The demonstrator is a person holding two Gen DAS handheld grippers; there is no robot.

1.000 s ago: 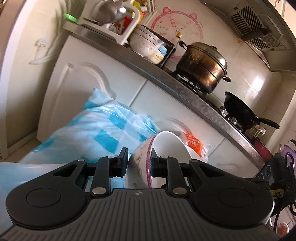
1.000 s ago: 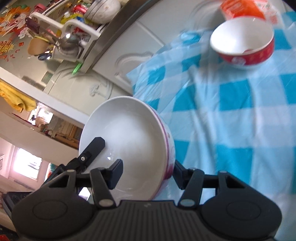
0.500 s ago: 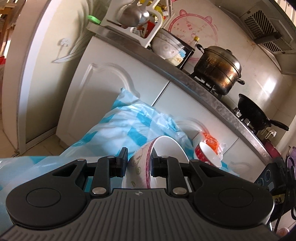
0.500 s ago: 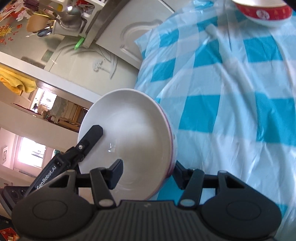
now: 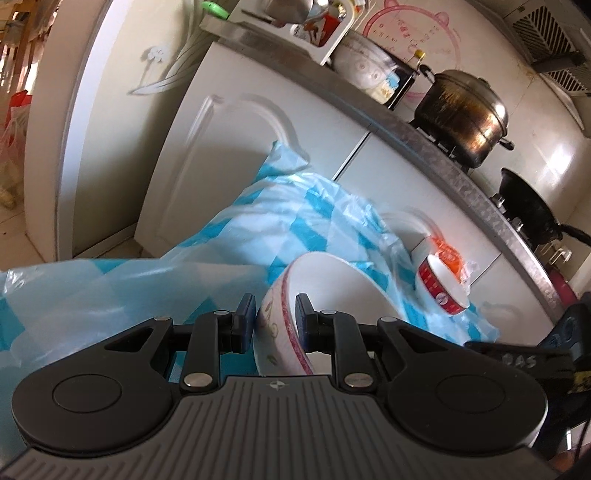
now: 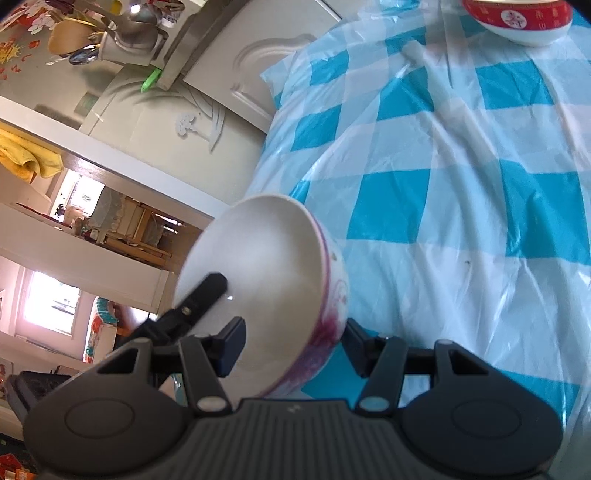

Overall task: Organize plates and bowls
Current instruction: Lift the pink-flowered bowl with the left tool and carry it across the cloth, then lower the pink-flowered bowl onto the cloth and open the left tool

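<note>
**Both grippers on one pink-rim bowl, red bowl coming into view**

Vs 1 s ago: left cam is now taking in more of the checked cloth (image 5: 266,236), and the red bowl (image 5: 443,284) is showing near the cloth's far edge by the cabinet, where before only an orange packet was peeking out. In right cam the red bowl (image 6: 517,22) is sliding up to the top edge, cut off, and the white bowl is sitting lower and further right in frame.

Counts: 2 bowls, 2 grippers, 1 cloth, 1 steel pot (image 5: 461,110), 1 black wok (image 5: 528,210).

Left gripper (image 5: 276,314) is pinching the white bowl (image 5: 332,295) by its rim wall, pads pressing tight. Right gripper (image 6: 295,343) is clamping the same bowl (image 6: 258,277) across its side, fingers spread wider. Bowl is tilting, held above the cloth's near edge.
</note>
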